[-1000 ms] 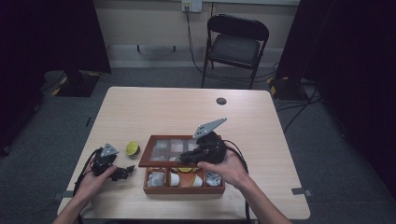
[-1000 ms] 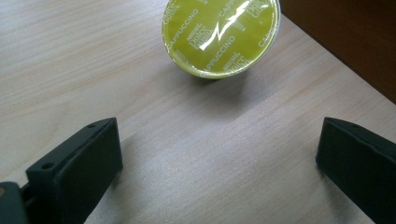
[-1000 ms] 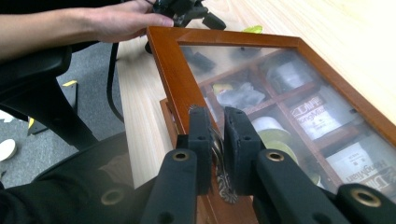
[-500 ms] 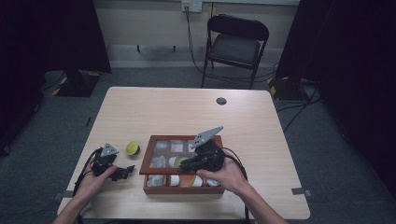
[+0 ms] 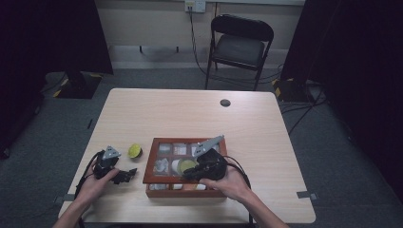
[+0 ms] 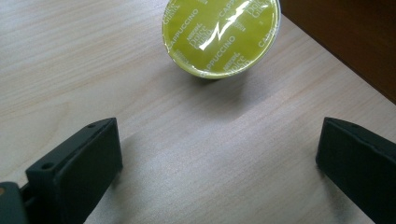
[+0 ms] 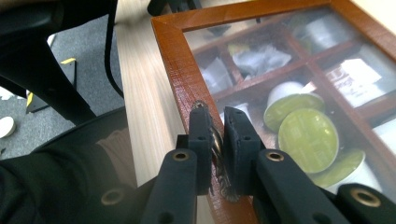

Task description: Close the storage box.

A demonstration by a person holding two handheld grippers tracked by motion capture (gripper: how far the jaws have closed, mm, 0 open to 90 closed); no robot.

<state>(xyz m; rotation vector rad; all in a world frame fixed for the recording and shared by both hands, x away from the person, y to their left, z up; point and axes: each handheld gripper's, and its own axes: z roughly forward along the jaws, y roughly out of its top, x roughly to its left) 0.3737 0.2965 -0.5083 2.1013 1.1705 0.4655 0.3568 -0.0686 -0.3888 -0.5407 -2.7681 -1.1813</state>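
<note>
A brown wooden box [image 5: 148, 170] with a glass lid [image 7: 175, 60] lies near the table's front edge, its compartments holding white sachets and yellow-green capsules [image 7: 308, 135]. My right gripper [image 5: 187, 174] [image 7: 214, 116] is shut on the small metal clasp [image 7: 217, 154] on the lid's wooden frame, over the box's front half. A loose yellow-green cappuccino capsule [image 5: 135, 151] [image 6: 219, 35] stands foil-up on the table just left of the box. My left gripper [image 5: 124, 175] [image 6: 219, 135] rests open on the table a short way in front of that capsule, nothing between its jaws.
The box's brown side [image 6: 345, 37] stands close to the right of the loose capsule. A small black disc [image 5: 225, 102] lies at the far side of the table [image 5: 190, 118]. A black folding chair [image 5: 240, 45] stands beyond it, with cables on the floor.
My right gripper has come lower and nearer the person while holding the lid's clasp, bringing the lid down over the box. The left gripper and the loose capsule have stayed put.
</note>
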